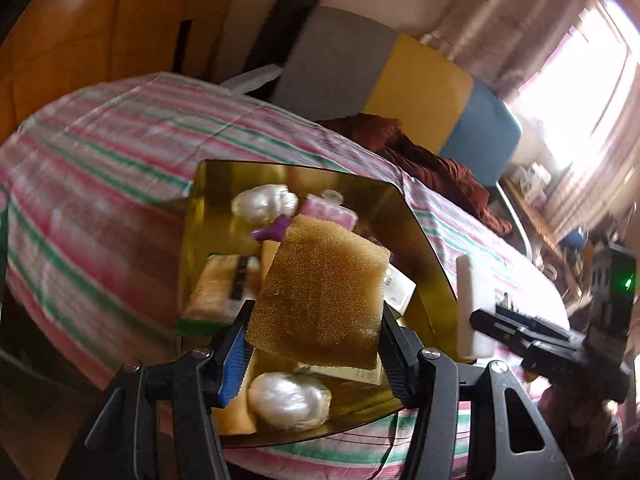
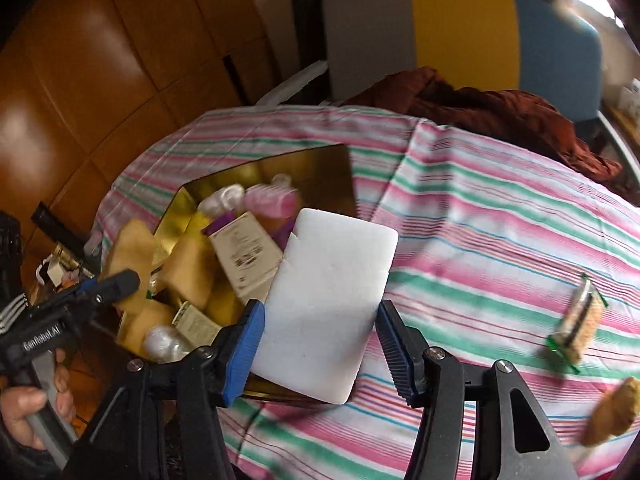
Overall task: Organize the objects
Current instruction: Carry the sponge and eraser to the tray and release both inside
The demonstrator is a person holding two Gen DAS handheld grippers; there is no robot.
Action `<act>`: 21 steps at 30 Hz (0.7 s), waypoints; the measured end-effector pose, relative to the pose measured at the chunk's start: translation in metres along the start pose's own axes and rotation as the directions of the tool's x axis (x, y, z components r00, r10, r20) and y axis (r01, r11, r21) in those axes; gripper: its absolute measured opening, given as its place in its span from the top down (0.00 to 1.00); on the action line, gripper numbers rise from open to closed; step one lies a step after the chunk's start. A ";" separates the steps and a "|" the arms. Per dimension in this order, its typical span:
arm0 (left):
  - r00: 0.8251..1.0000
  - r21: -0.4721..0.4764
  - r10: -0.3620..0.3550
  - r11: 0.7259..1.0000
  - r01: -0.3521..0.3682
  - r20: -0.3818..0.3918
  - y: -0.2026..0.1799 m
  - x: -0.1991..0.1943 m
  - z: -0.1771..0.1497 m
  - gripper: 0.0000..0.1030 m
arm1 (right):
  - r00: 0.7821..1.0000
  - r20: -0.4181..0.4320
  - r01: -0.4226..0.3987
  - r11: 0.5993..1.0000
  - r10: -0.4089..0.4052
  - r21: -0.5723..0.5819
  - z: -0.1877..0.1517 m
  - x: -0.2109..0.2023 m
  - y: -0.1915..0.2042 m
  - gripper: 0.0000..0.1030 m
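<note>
Both tools (image 1: 316,344) (image 2: 320,344) angled downward, loaded.

A cloth-covered table (image 2: 500,216) is seen, with a chair (image 2: 460,28) behind its far edge and a crumpled garment (image 2: 500,112) lying between chair and table top. A tray (image 1: 212,200) is set on the table towards its left side. In the tray, a bottle (image 2: 272,200), boxes (image 2: 244,256) and wrapped items (image 1: 288,400) are piled together. A sponge (image 1: 320,296) is held above the tray, and a foam block (image 2: 324,312) over its right edge. Well to the right, a small packet (image 2: 576,320) lies on the cloth. A cabinet (image 2: 100,80) stands behind the table on the left.
</note>
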State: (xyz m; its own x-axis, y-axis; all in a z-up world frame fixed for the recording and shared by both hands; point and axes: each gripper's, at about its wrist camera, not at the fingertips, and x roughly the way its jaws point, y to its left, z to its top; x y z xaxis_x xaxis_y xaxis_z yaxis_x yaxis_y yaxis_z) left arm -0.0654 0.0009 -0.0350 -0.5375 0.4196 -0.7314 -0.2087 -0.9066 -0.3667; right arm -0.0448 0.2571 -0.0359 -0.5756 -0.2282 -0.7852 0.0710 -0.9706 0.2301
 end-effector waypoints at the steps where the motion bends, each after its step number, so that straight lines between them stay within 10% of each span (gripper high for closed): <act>1: 1.000 -0.008 -0.016 1.000 0.016 -0.002 0.004 -0.001 -0.001 0.44 | 1.000 -0.005 -0.003 1.000 0.003 0.000 0.000 0.003 0.004 0.41; 12: 0.991 0.022 -0.090 0.995 0.093 -0.102 -0.015 0.033 -0.019 0.32 | 0.997 -0.070 -0.032 0.999 0.032 0.008 -0.011 0.021 0.018 0.29; 21: 0.997 0.100 0.075 0.992 -0.072 -0.021 -0.019 0.021 -0.019 0.31 | 0.997 -0.075 -0.016 0.999 0.019 0.039 -0.022 0.018 0.012 0.21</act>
State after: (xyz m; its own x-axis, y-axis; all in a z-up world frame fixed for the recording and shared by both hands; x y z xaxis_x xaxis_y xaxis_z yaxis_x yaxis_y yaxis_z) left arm -0.0571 0.0278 -0.0544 -0.5341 0.3515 -0.7689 -0.2500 -0.9345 -0.2536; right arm -0.0369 0.2396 -0.0600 -0.5113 -0.2515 -0.8218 0.0482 -0.9631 0.2647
